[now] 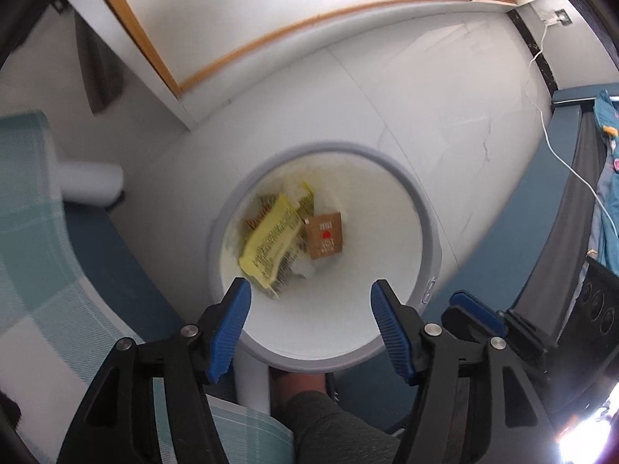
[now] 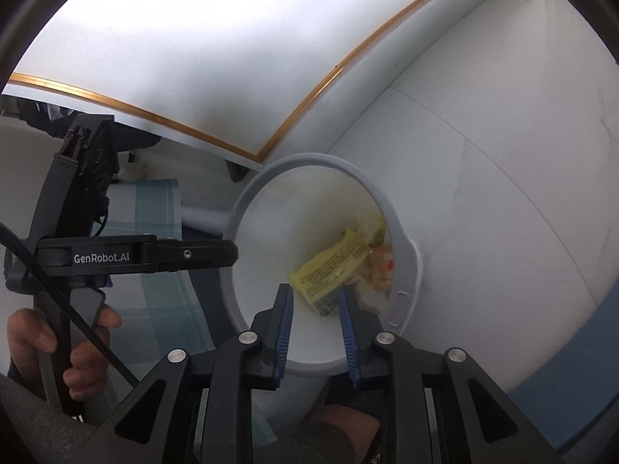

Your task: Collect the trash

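Observation:
A white bin with a grey rim [image 1: 433, 232] stands on the floor, seen from above in both views. In it lie a yellow wrapper [image 1: 271, 241] and a small brown packet [image 1: 324, 235], along with some pale scraps. My left gripper [image 1: 311, 292] hangs over the bin's near edge, open, with nothing between its blue pads. The right gripper [image 2: 314, 297] also points into the bin [image 2: 406, 255]; its jaws stand a little apart and grip nothing. Between them the yellow wrapper [image 2: 332, 266] shows down inside the bin. In the right wrist view a hand holds the left gripper [image 2: 232, 255] at the left.
Pale floor tiles [image 1: 445, 96] run to a white wall with a wooden trim strip [image 1: 271, 38]. A teal checked cloth [image 1: 35, 232] lies on the left. At the right are a white cable [image 1: 557, 154] and blue furniture [image 1: 557, 208]. A person's leg [image 1: 309, 413] is just below the bin.

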Demonstrator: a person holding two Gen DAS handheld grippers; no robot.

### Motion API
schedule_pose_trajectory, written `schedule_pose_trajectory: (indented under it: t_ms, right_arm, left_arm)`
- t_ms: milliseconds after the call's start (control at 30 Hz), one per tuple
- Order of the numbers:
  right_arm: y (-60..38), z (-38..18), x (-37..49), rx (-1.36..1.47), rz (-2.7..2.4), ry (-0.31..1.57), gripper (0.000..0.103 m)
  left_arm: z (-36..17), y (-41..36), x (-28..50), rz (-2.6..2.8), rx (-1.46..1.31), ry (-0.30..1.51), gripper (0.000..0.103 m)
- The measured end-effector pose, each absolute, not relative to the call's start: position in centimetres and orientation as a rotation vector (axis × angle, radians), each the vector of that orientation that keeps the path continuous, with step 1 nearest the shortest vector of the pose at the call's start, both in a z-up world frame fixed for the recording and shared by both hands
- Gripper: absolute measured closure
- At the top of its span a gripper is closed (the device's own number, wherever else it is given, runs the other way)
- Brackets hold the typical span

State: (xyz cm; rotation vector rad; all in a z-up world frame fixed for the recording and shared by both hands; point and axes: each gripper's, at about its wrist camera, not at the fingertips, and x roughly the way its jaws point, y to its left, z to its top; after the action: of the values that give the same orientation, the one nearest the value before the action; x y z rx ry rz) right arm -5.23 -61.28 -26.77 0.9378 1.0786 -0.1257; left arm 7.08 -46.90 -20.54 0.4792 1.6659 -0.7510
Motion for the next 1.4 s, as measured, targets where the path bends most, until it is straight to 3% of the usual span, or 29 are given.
schedule_pose_trajectory:
  t_ms: [267, 633, 767, 867, 1200, 1400]
  right_arm:
    - [-61.8, -24.4, -5.6, 0.919, -0.135, 1.036, 0.063]
    - [-62.0, -20.4, -6.6, 0.903, -0.133, 0.971, 0.043]
    - [-61.5, -18.9, -6.7, 0.897, -0.125, 0.949, 0.038]
    - [-61.3, -18.0, -6.8, 0.897, -0.120, 0.939, 0.032]
    - [-60.8, -16.0, -7.5, 0.905, -0.126, 0.930, 0.020]
    - [-60.5, -15.5, -8.0, 0.900, -0.128, 0.935, 0.019]
  left_arm:
    - [-15.5, -46.2, 6.9, -0.736, 0.518, 1.450, 0.042]
    - [-11.3, -44.9, 4.8, -0.752, 0.545, 1.312, 0.042]
    - [-10.0, -44.2, 4.7, -0.737, 0.532, 1.280, 0.041]
    - [-9.1, -43.7, 4.6, -0.728, 0.516, 1.261, 0.033]
    - [-7.4, -42.8, 3.8, -0.731, 0.495, 1.257, 0.031]
    - [-6.9, -42.5, 3.6, -0.725, 0.499, 1.262, 0.031]
